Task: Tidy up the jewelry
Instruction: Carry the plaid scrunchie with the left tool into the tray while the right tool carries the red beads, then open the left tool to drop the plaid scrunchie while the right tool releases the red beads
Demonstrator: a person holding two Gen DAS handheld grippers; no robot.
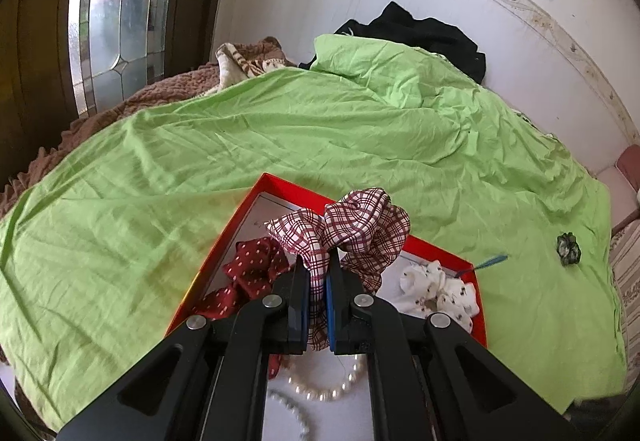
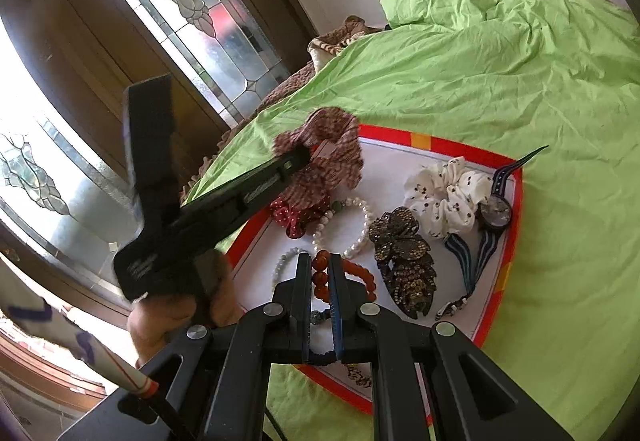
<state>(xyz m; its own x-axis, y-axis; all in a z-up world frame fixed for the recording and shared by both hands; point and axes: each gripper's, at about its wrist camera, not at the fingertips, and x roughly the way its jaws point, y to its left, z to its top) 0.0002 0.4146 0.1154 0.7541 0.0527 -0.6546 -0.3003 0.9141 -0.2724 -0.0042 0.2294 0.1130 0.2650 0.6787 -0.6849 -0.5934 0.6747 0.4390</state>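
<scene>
My left gripper (image 1: 319, 281) has its jaws clamped on a checked scrunchie (image 1: 360, 225), held up over the red-rimmed tray (image 1: 280, 185) on the green sheet (image 1: 160, 201). In my left view my own fingers hide much of the tray: the dotted red scrunchie (image 1: 256, 269) is half covered, the pearl bracelet (image 1: 328, 389) shows only as an arc between them, and a second pale bead string below it is cut off at the frame edge. Right of the checked one lies a white scrunchie (image 1: 436, 285), then a thin blue-green stick (image 1: 488, 261) whose near end I cannot make out. Well apart on the sheet sits one small dark green thing (image 1: 569, 249), too small to tell.

My right gripper (image 2: 320, 277) has its jaws closed on an amber bead bracelet (image 2: 320, 277) over the tray's near part; its lower loop is hidden behind my fingers. A hand (image 2: 168, 317) carrying the left gripper is blurred.

I count three scrunchies, three bead bracelets, one brown jewelled clip (image 2: 404, 261) and one watch (image 2: 495, 212), partly under the white scrunchie.
</scene>
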